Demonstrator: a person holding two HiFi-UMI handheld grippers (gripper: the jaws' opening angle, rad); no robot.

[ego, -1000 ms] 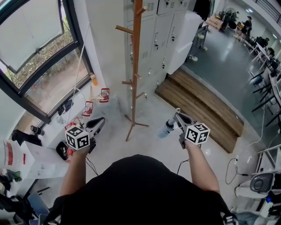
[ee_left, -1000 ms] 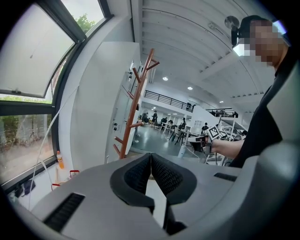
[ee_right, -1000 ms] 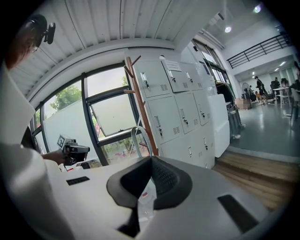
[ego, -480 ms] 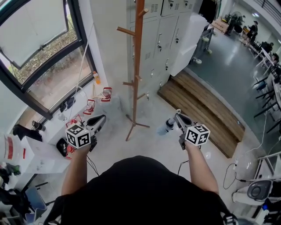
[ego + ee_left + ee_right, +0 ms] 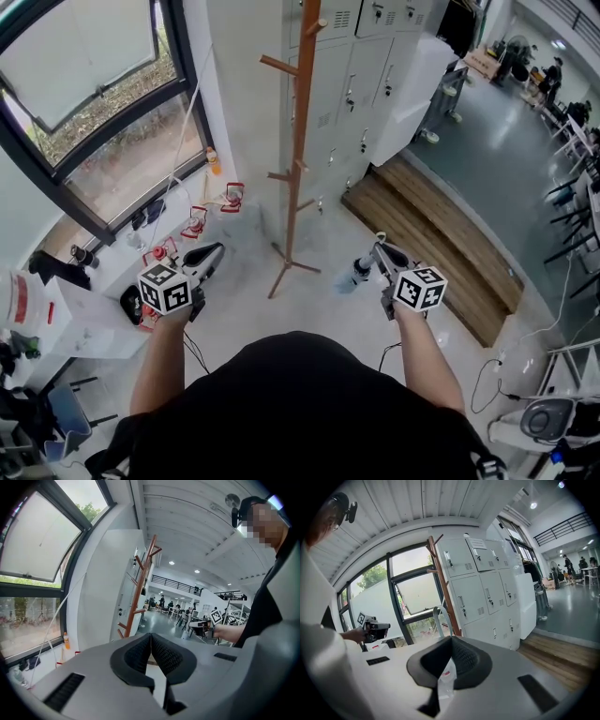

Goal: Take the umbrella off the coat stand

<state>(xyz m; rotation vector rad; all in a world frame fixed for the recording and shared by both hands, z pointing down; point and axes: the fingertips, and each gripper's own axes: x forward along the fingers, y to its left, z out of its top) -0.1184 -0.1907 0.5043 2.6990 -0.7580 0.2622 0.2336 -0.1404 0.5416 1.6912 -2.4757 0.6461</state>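
The wooden coat stand (image 5: 298,141) rises bare in front of me, with nothing on its pegs; it also shows as the coat stand (image 5: 140,592) and the coat stand (image 5: 440,588). A small folded grey-blue umbrella (image 5: 352,274) hangs from my right gripper (image 5: 375,251), to the right of the stand's feet. In the right gripper view the right gripper (image 5: 451,639) is shut on the umbrella's white tag (image 5: 445,677), and a strap loop (image 5: 440,618) sticks up past the jaws. My left gripper (image 5: 217,251) is held left of the stand; the left gripper (image 5: 151,637) is shut with nothing in it.
Grey lockers (image 5: 366,75) stand behind the stand, with a low wooden platform (image 5: 431,234) to their right. A big window (image 5: 94,112) and a sill with red items (image 5: 192,225) and an orange bottle (image 5: 215,161) lie to the left. Cables (image 5: 497,361) run over the floor at right.
Both grippers keep their places and the umbrella stays in the right one. Only the head view has shifted a little.
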